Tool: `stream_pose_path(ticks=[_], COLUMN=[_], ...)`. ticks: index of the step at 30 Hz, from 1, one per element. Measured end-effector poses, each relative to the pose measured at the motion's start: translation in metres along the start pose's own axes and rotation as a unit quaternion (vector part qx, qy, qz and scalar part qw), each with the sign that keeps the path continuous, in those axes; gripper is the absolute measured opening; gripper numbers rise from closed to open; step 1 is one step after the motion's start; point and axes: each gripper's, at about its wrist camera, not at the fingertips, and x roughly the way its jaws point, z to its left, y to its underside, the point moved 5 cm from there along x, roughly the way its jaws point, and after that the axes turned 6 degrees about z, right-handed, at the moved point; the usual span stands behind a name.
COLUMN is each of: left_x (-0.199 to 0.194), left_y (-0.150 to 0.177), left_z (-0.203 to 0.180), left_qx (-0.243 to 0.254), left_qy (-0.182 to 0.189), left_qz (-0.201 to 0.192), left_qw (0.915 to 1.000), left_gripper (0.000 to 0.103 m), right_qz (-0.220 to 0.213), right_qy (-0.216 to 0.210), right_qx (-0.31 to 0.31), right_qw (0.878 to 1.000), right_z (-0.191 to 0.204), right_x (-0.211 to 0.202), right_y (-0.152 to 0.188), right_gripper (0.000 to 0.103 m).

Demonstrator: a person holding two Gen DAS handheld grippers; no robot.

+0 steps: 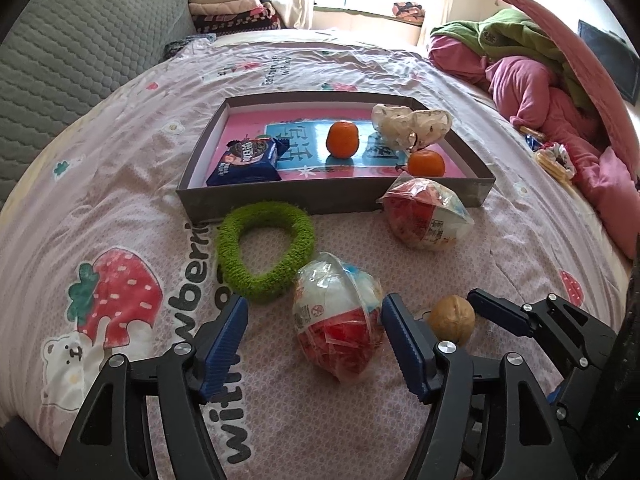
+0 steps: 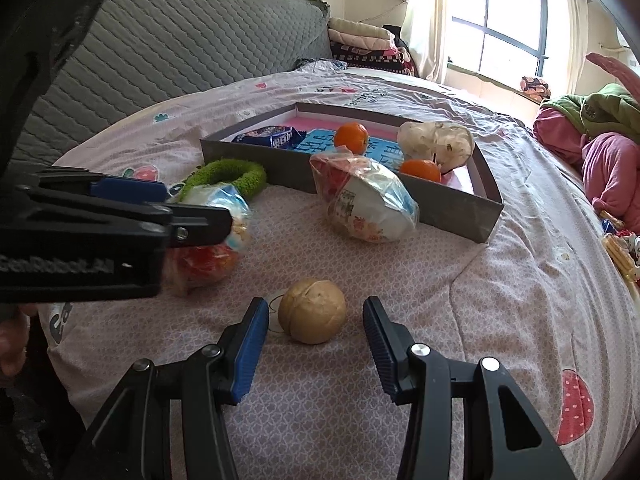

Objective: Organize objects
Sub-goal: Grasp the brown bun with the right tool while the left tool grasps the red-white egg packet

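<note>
— Left to right, then. What worries you first?

— The green ring [image 1: 266, 252] is just beside the tray [image 1: 280, 196], near its front wall. It's fluffy and floppy, so a pinch on one side may let it sag and catch on that wall going over.

— And the left claw [image 1: 314, 340]?

— Wide open, holding nothing, its blue pads either side of the near egg [image 1: 338, 320] but not pressing it. That egg is wrapped in loose, crinkly clear film, red below and white above. I'd guess the pads could grab film instead of shell, and it would slip or roll off across the soft bed [image 1: 120, 160].

— The other egg [image 1: 428, 216]?

— Same sort, leaning against the tray's front corner, outside it. Nudge it and it could tip either way.

— And the right claw [image 2: 316, 334]?

— Open about halfway, empty, with the walnut [image 2: 312, 310] lying between its pads with gaps on both sides. The nut is round, tan, hard and smooth; on a quilted cover it could squirt out if the pads close off-centre. The two claws also sit near each other, so they might knock together.

— What's already in the tray?

— A blue snack pack [image 1: 248, 162] at the left, two oranges [image 1: 342, 140] toward the middle and right, and a crumpled clear bag [image 1: 412, 124] at the far right. The oranges could roll if the tray gets bumped.
</note>
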Motion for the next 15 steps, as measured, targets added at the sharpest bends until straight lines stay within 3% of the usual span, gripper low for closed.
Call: stream_pose_path(ticks=[10, 15], left_x=[-0.0007, 0.0017], left_y=[0.0034, 0.0037], left_z=[0.0078, 0.0059], left_qx=[-0.011, -0.011], left_qy=[0.008, 0.013], left_qz=[0.003, 0.005], left_qw=[0.9999, 0.9998], left_gripper=[0.075, 0.075], right_qz=[-0.007, -0.008], right_qy=[0.004, 0.0], right_qx=[-0.005, 0.001], right_qw=[1.0, 1.0], right_z=[0.0009, -0.0027], right_x=[0.005, 0.0056], right_y=[-0.001, -0.0019], right_gripper=[0.044, 0.036])
